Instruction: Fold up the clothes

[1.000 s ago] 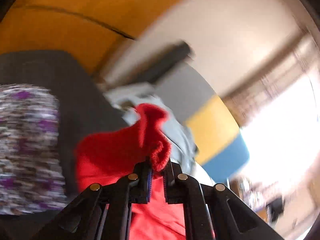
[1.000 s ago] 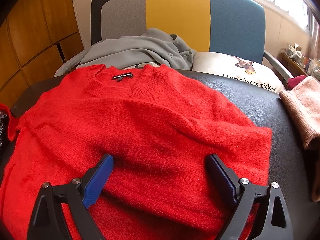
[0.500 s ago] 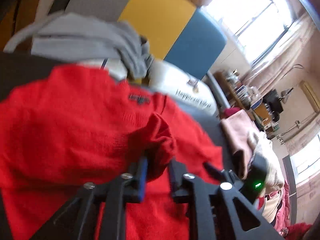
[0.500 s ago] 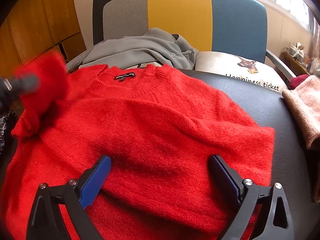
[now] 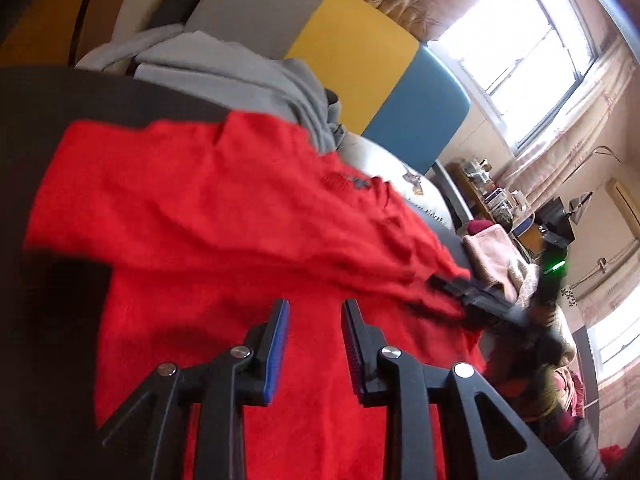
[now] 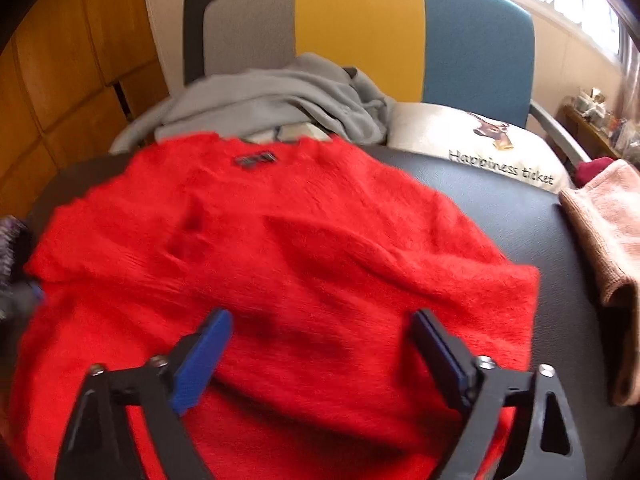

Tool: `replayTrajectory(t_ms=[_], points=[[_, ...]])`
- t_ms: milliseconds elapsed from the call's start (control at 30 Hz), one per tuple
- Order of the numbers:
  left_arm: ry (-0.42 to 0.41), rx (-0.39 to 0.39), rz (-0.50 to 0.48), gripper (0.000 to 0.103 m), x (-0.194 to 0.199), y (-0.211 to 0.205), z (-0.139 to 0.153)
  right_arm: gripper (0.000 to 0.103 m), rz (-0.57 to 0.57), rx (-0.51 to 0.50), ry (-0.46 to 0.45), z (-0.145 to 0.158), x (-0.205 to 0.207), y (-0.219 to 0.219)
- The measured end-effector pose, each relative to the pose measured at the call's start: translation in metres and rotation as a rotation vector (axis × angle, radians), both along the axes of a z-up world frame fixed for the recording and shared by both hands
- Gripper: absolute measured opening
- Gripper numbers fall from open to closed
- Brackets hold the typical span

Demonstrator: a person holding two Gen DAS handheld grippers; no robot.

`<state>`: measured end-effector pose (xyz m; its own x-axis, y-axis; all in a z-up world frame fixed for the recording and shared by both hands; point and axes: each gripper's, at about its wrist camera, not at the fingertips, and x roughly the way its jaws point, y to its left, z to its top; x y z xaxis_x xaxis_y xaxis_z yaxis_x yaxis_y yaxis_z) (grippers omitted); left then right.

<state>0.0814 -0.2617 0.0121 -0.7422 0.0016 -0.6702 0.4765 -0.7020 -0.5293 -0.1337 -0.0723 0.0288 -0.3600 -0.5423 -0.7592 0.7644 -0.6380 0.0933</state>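
Observation:
A red knitted sweater [image 6: 300,232] lies flat on the black table [image 6: 500,200], its neck label [image 6: 254,159] at the far side. In the left wrist view the red sweater [image 5: 200,208] has its left sleeve [image 5: 280,240] laid across the body toward the right. My left gripper [image 5: 316,308] hovers over the sweater's body, open, with nothing between its blue pads. My right gripper [image 6: 322,320] stands wide open over the sweater's near half, empty; it also shows as the blurred right gripper [image 5: 480,304] at the sweater's right edge.
A grey garment [image 6: 280,92] is heaped on the grey, yellow and blue chair [image 6: 360,20] behind the table. A white printed cushion [image 6: 480,140] sits beside it. A pink knit [image 6: 608,216] lies at the table's right edge, patterned fabric [image 6: 8,236] at the left.
My left gripper carried the sleeve cuff from the left over the sweater's body, then let it go and opened. The right gripper stayed open, nearly still.

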Motion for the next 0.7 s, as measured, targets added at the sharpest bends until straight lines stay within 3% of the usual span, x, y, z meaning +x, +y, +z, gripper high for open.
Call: replayTrajectory(t_ms=[200, 233, 300, 467, 500, 533, 700], points=[[-0.030, 0.030, 0.055, 0.027, 0.017, -0.005, -0.023, 0.086, 0.058, -0.109, -0.065, 0.028, 0.015, -0.025], [-0.018, 0.030, 0.055, 0.027, 0.020, -0.006, -0.024, 0.079, 0.066, -0.112, -0.074, 0.028, 0.015, -0.032], [-0.006, 0.026, 0.052, 0.027, 0.023, -0.006, -0.024, 0.069, 0.076, -0.091, -0.096, 0.019, 0.012, -0.046], [0.061, 0.037, 0.052, 0.027, 0.033, -0.006, -0.031, 0.061, 0.111, -0.011, -0.029, 0.024, 0.022, -0.065], [0.076, 0.061, 0.055, 0.027, 0.036, -0.010, -0.033, 0.040, 0.119, 0.005, -0.013, 0.026, 0.024, -0.069], [0.091, 0.085, 0.060, 0.027, 0.037, -0.012, -0.034, 0.012, 0.127, 0.021, 0.003, 0.028, 0.026, -0.073], [0.079, 0.131, 0.090, 0.027, 0.039, -0.020, -0.027, 0.011, 0.164, 0.103, 0.083, 0.037, 0.038, -0.091]])
